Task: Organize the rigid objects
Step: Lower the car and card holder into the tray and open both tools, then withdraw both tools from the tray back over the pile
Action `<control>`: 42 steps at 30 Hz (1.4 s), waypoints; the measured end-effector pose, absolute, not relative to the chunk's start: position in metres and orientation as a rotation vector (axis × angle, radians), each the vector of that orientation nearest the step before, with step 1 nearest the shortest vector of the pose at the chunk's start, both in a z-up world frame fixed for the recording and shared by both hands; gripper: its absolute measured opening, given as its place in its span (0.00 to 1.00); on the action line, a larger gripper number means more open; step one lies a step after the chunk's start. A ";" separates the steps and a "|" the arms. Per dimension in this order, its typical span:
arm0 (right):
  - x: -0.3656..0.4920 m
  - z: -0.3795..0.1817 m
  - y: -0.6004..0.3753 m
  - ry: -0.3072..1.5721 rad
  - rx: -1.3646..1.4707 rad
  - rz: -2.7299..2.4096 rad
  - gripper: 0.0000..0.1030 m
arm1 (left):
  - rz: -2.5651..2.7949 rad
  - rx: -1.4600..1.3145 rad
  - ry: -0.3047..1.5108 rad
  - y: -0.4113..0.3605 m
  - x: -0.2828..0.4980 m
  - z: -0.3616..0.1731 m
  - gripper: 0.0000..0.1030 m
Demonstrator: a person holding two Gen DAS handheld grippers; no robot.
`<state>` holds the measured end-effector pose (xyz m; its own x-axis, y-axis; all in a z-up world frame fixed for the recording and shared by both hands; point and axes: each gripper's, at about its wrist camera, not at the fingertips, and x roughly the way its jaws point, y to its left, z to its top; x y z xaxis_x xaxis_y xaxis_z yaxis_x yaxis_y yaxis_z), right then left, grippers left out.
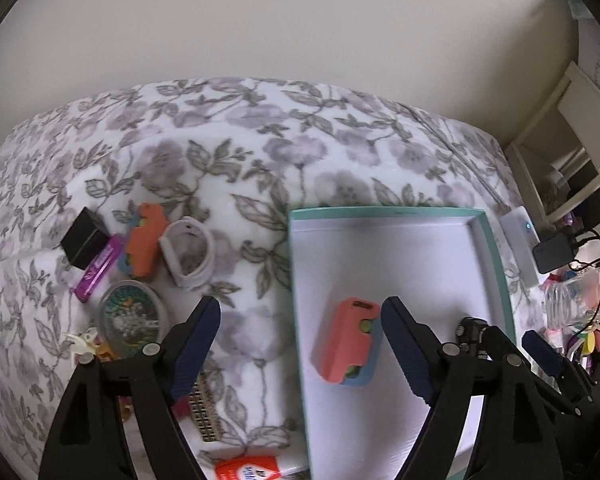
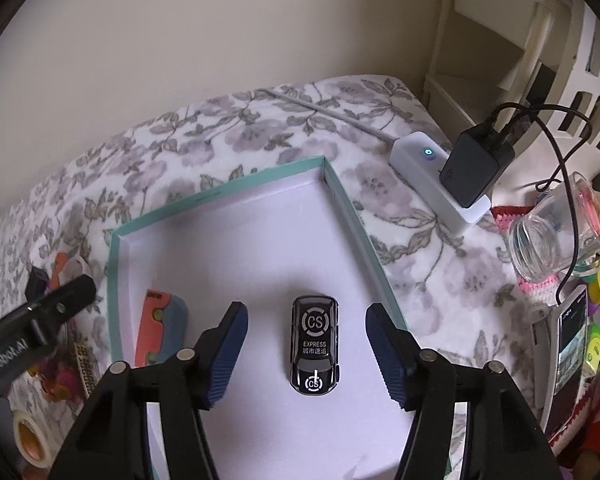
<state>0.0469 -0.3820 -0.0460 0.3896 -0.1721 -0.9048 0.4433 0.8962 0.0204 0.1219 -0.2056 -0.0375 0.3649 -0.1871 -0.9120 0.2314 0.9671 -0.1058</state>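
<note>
Right up close, the right gripper (image 2: 306, 354) hangs over the teal-rimmed box (image 2: 342, 196) with both jaws spread wide, and the black toy car (image 2: 315, 343) lies flat on the white floor between them, touching neither finger. Over on the other side, the left gripper (image 1: 300, 350) reaches in low across the box's left wall, jaws also wide apart, with the orange-and-blue toy car (image 1: 346, 342) resting inside just beside its right finger. More clutter waits on the floral blanket (image 1: 260, 140): an orange toy (image 1: 144, 240), a white band (image 1: 188, 252), and 1 black cube (image 1: 82, 238).
</note>
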 end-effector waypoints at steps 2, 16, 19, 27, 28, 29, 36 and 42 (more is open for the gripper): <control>0.046 -0.046 -0.379 1.104 0.272 -0.393 0.69 | -0.258 0.045 1.159 -0.200 0.121 -0.037 0.90; 0.031 -0.035 -0.353 1.067 0.265 -0.348 0.97 | -0.191 -0.044 1.098 -0.145 0.100 -0.014 0.97; 0.026 -0.031 -0.348 1.051 0.259 -0.342 0.99 | -0.175 -0.072 1.086 -0.131 0.093 -0.009 0.97; 0.009 -0.003 -0.322 0.973 0.193 -0.316 1.00 | -0.125 -0.124 1.027 -0.089 0.072 0.008 0.97; 0.008 0.002 -0.319 0.960 0.191 -0.306 1.00 | -0.120 -0.124 1.014 -0.085 0.069 0.011 0.97; 0.006 0.006 -0.315 0.946 0.190 -0.297 1.00 | -0.111 -0.123 1.000 -0.080 0.066 0.014 0.97; 0.001 0.027 -0.275 0.908 0.186 -0.182 1.00 | -0.062 -0.131 0.954 -0.046 0.055 0.026 0.97; 0.010 0.016 -0.239 0.956 0.161 -0.089 1.00 | -0.024 -0.169 0.985 -0.021 0.054 0.016 0.97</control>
<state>0.0096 -0.2394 0.0156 0.5740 -0.0049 -0.8188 0.1468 0.9844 0.0971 0.0543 -0.0207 0.0158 0.5533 -0.0967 -0.8273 -0.0560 0.9867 -0.1527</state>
